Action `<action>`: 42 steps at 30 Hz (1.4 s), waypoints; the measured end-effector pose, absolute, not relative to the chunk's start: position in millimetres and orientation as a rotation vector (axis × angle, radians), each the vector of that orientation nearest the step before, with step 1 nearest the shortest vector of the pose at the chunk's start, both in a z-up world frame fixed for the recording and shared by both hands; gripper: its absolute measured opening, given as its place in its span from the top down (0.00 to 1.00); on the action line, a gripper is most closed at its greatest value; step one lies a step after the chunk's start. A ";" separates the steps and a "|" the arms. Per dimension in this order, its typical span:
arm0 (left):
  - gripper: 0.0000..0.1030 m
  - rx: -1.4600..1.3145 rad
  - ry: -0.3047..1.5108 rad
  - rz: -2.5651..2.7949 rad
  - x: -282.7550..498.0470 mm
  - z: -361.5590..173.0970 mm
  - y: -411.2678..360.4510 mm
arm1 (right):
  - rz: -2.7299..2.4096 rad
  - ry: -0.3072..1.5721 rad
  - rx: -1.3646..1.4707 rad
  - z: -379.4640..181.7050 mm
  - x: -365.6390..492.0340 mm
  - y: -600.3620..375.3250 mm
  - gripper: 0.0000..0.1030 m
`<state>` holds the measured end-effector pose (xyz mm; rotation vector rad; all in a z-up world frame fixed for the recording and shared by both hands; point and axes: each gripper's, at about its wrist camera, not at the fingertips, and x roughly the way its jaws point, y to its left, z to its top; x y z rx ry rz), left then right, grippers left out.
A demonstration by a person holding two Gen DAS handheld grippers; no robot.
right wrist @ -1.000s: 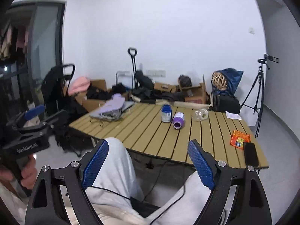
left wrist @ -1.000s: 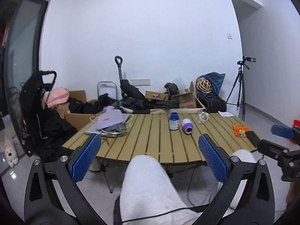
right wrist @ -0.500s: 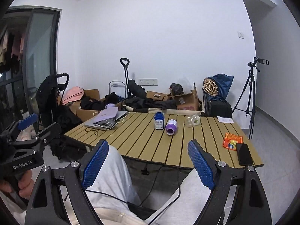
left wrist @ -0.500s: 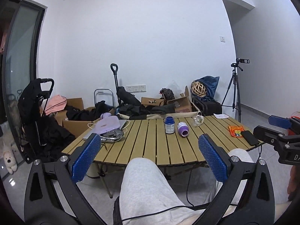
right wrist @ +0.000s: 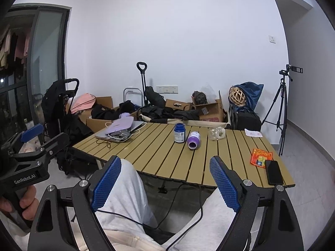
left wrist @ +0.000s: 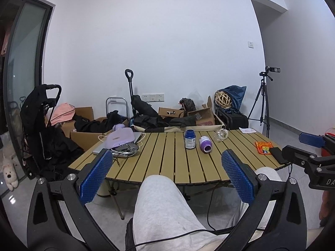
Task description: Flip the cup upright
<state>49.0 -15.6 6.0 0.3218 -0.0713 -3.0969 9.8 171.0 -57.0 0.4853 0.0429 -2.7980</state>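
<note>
A purple cup (left wrist: 204, 144) lies on its side on the slatted wooden table (left wrist: 167, 167), its mouth turned toward me; the right wrist view shows the purple cup (right wrist: 193, 139) too. Left of it a dark blue bottle (left wrist: 190, 139) stands upright. Right of it a clear glass jar (left wrist: 220, 135) lies tipped over. My left gripper (left wrist: 165, 153) is open and empty, held above a person's grey-clad knee, well short of the table. My right gripper (right wrist: 165, 160) is also open and empty, over the lap and short of the table's near edge.
On the table's left end sit a laptop with a lilac pouch (left wrist: 120, 139) and cables. An orange packet (right wrist: 261, 156) and a black phone (right wrist: 274, 172) lie at its right end. Boxes, bags, a stroller (left wrist: 41, 125) and a tripod (left wrist: 263, 102) stand behind.
Both wrist views have shifted and levelled a little, and the table sits slightly differently in frame. Both grippers stay open and empty, and nothing on the table has moved.
</note>
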 end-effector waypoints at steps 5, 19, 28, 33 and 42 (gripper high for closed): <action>0.00 0.326 -0.073 -3.094 49.7 6.3 -16.3 | -2.792 0.054 0.491 -58.3 10.0 167.5 0.12; 0.00 0.309 -0.083 -3.098 52.0 6.6 -18.3 | -2.790 0.059 0.498 -58.7 9.7 165.1 0.12; 0.00 0.307 -0.072 -3.097 53.0 7.1 -18.6 | -2.788 0.066 0.496 -57.9 11.8 163.8 0.12; 0.00 0.310 -0.071 -3.100 52.5 7.7 -19.5 | -2.787 0.062 0.500 -57.9 11.8 164.1 0.12; 0.00 0.317 -0.070 -3.103 51.2 7.6 -20.1 | -2.786 0.055 0.506 -56.8 11.4 164.7 0.12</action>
